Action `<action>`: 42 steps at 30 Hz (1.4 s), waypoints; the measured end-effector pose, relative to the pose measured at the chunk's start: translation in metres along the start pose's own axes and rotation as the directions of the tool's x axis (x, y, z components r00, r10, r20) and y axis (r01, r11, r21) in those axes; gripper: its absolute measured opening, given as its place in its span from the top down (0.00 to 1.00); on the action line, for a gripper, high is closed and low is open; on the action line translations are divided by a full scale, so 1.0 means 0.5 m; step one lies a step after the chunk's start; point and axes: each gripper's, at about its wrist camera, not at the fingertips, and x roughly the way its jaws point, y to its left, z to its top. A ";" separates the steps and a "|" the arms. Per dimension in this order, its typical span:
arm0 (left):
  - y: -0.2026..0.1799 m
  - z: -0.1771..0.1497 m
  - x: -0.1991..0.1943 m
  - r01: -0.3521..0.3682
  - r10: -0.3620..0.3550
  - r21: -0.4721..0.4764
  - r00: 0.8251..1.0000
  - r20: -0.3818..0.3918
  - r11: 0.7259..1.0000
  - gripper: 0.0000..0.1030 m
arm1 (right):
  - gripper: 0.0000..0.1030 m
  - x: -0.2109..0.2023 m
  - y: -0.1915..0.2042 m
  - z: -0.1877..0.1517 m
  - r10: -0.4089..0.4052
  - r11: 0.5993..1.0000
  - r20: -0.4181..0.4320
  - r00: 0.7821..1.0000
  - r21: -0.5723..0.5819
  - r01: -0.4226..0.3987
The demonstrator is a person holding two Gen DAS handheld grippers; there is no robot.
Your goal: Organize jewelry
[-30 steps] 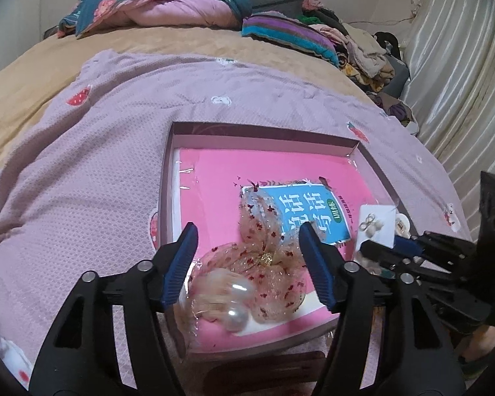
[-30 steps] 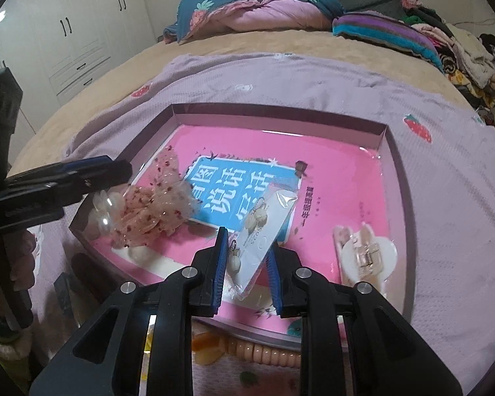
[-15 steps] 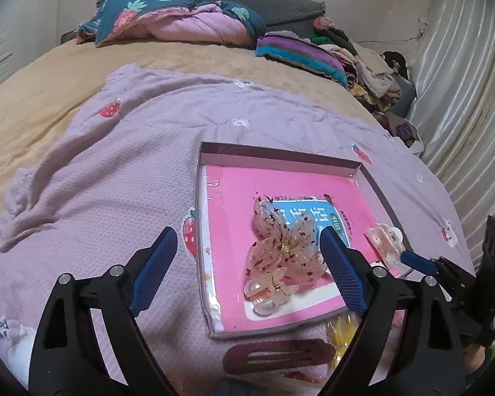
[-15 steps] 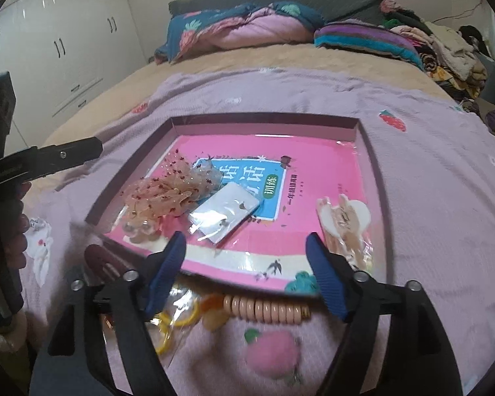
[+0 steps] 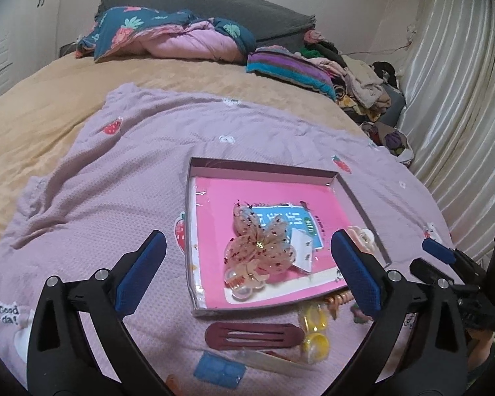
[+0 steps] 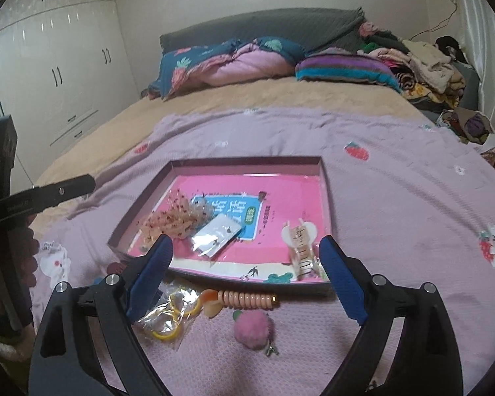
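Left gripper (image 5: 247, 272) and right gripper (image 6: 246, 275) jaws are opening wide (nothing between them), touching nothing.

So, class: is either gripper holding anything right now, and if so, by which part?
Nothing is held. The left gripper and right gripper are both opening, with nothing between them.

Blanket (image 5: 92, 204): matt waffle-knit cloth. Tray (image 6: 325, 178): matt card walls, glossy film-wrapped pink liner. Bow (image 5: 264, 247): sheer mesh. Barrette (image 5: 254, 335): matt maroon. Pompom (image 6: 252, 330): fluffy. Wardrobe (image 6: 49, 76): glossy white. Curtain (image 5: 462, 105): satin sheen.
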 end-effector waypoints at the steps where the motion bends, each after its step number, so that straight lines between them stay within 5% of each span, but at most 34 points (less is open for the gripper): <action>1: -0.001 -0.001 -0.007 0.001 -0.001 -0.002 1.000 0.003 1.000 0.09 | 0.13 -0.010 -0.002 0.002 -0.001 1.000 0.010 1.000 0.004 0.001; 22: -0.019 -0.032 -0.134 -0.027 0.028 -0.020 0.997 0.065 0.999 0.09 | 0.13 -0.160 0.018 0.011 0.034 0.999 0.129 0.991 -0.005 -0.034; 42: -0.029 -0.101 -0.174 -0.064 0.064 0.007 0.998 0.025 0.998 0.09 | 0.13 -0.200 0.038 -0.033 0.057 0.998 0.104 0.993 -0.044 -0.053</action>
